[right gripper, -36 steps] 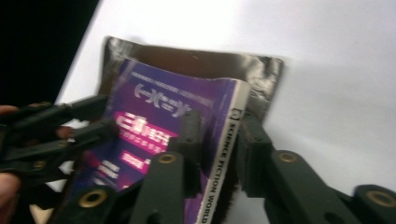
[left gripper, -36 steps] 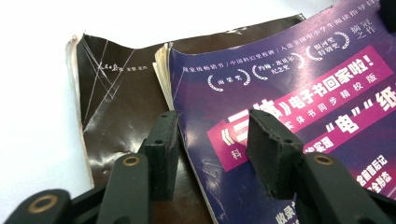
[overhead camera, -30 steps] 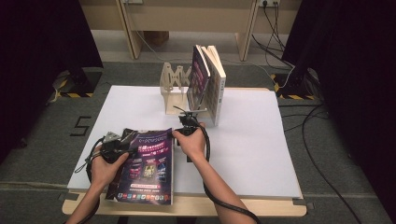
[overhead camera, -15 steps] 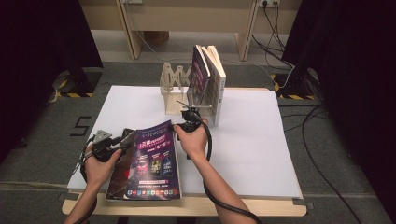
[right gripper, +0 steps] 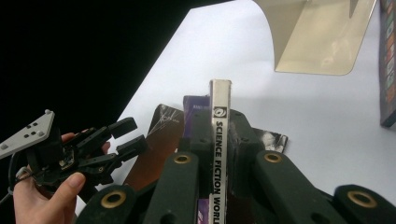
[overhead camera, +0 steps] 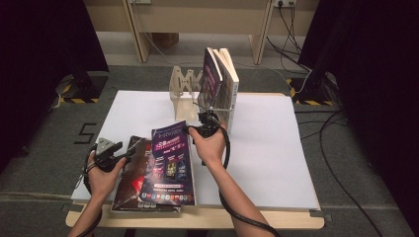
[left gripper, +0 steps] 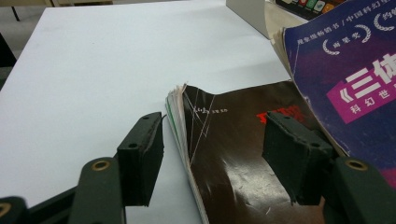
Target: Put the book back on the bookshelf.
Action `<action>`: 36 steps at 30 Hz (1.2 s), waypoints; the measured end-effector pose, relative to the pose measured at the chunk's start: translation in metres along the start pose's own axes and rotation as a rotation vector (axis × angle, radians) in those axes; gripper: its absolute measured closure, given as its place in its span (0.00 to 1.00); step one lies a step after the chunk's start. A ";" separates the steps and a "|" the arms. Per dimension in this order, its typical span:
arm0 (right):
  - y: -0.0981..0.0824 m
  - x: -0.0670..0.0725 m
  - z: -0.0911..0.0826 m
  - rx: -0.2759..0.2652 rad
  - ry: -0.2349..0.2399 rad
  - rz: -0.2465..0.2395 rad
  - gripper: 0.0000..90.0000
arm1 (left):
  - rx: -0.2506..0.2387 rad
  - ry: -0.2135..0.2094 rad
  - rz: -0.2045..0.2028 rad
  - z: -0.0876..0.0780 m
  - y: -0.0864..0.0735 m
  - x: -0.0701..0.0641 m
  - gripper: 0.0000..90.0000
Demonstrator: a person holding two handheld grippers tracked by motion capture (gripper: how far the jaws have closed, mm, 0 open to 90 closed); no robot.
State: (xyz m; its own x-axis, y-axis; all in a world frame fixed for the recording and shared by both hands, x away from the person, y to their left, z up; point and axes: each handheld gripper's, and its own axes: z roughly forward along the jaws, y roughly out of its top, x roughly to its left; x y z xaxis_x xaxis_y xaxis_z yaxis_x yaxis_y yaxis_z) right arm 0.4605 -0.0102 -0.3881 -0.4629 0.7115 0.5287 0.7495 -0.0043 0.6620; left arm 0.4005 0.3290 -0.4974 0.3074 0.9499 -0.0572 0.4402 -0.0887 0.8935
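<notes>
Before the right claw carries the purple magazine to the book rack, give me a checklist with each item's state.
1. Right claw clamped on the purple glossy magazine at its spine: ok.
2. Left claw let go: ok; its jaws have just been opening and straddle the edge of the dark brown magazine without pressing it.
3. Brown magazine staying flat on the white table sheet: ok.
4. Purple magazine fully clear of the brown one: not ok; its lower end rests on it.
5. Free slot in the pale wooden zigzag rack: ok, left of the upright books.
6. Whether the slot is wide enough: cannot tell.
</notes>
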 end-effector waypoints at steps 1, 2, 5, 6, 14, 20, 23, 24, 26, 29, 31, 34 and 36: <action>0.000 0.000 -0.001 -0.002 0.000 0.000 0.93 | -0.006 -0.001 0.003 0.000 -0.001 0.000 0.42; 0.001 0.000 -0.001 -0.005 0.000 -0.005 0.93 | -0.008 -0.001 0.003 0.000 -0.001 0.000 0.42; 0.002 0.000 -0.003 -0.011 0.002 -0.005 0.93 | -0.016 0.000 -0.001 0.000 -0.001 0.000 0.42; 0.002 0.000 -0.004 -0.016 0.003 -0.004 0.93 | -0.019 0.001 -0.001 0.000 -0.001 0.000 0.42; 0.006 0.001 -0.014 -0.053 0.000 -0.007 0.93 | -0.017 0.010 0.026 0.000 -0.002 -0.003 0.42; 0.010 0.001 -0.022 -0.076 -0.001 -0.012 0.93 | -0.014 0.016 0.051 0.000 -0.002 -0.005 0.42; 0.011 0.002 -0.024 -0.084 -0.003 -0.017 0.93 | -0.014 0.013 0.050 0.000 -0.002 -0.005 0.42; 0.011 0.002 -0.025 -0.087 -0.006 -0.021 0.93 | -0.010 0.013 0.054 0.000 -0.002 -0.005 0.42; 0.012 0.002 -0.025 -0.092 -0.005 -0.025 0.93 | -0.011 0.009 0.054 0.000 -0.002 -0.005 0.42; 0.012 0.003 -0.027 -0.098 -0.004 -0.035 0.93 | -0.016 0.006 0.045 0.000 -0.002 -0.004 0.42; 0.013 0.003 -0.028 -0.105 -0.005 -0.041 0.93 | -0.018 0.005 0.043 0.000 -0.002 -0.004 0.42; 0.014 0.004 -0.030 -0.120 -0.005 -0.050 0.93 | -0.017 0.004 0.046 0.000 -0.002 -0.004 0.42; 0.014 0.004 -0.031 -0.130 -0.009 -0.060 0.93 | -0.016 0.004 0.047 0.000 -0.002 -0.004 0.42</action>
State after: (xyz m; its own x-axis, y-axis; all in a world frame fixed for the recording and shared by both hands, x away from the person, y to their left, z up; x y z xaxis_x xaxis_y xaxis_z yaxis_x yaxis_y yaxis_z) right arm 0.4545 -0.0293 -0.3596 -0.5003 0.7198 0.4813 0.6524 -0.0522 0.7561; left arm 0.3986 0.3249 -0.4991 0.3241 0.9459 -0.0137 0.4118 -0.1280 0.9022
